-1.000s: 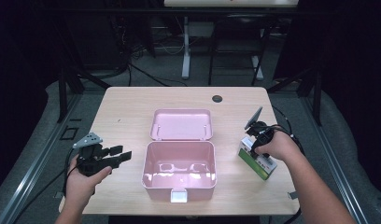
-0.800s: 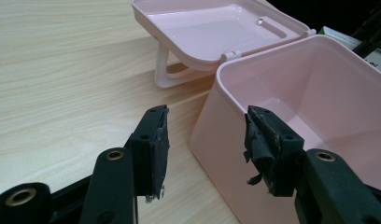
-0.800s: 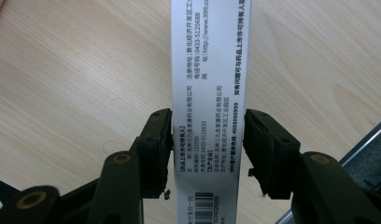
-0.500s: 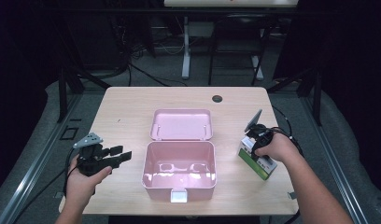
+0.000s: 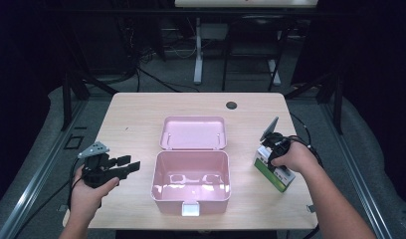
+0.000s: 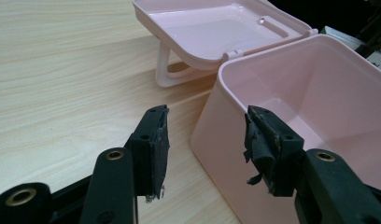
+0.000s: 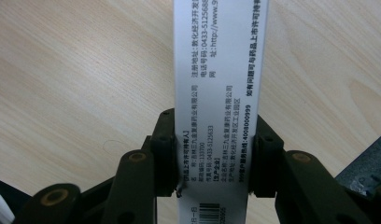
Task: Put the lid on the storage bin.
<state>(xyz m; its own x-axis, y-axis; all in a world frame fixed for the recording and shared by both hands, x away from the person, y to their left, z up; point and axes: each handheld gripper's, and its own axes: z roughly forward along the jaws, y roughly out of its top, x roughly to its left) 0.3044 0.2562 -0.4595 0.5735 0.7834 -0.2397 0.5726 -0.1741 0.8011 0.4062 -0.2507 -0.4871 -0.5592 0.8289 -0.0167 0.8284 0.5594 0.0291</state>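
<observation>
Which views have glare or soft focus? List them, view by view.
High view: room behind the table is dark; soft glare patches on the floor of the pink box. Left gripper view: left gripper fingers sharp, a bright sheen on the open lid. Right gripper view: right gripper shut on the white carton, whose print is readable, slightly soft toward the top.

Bench (image 5: 141,114): evenly lit from above; surroundings left dark.
Shadows: soft, cast short beneath the box (image 5: 191,181).
Glare: pale sheen seen on the lid (image 6: 216,28) and the box floor.
Focus: high view slightly soft; carton (image 7: 219,93) print sharp, top edge blurred.
Distortion: none noted at the edges.
</observation>
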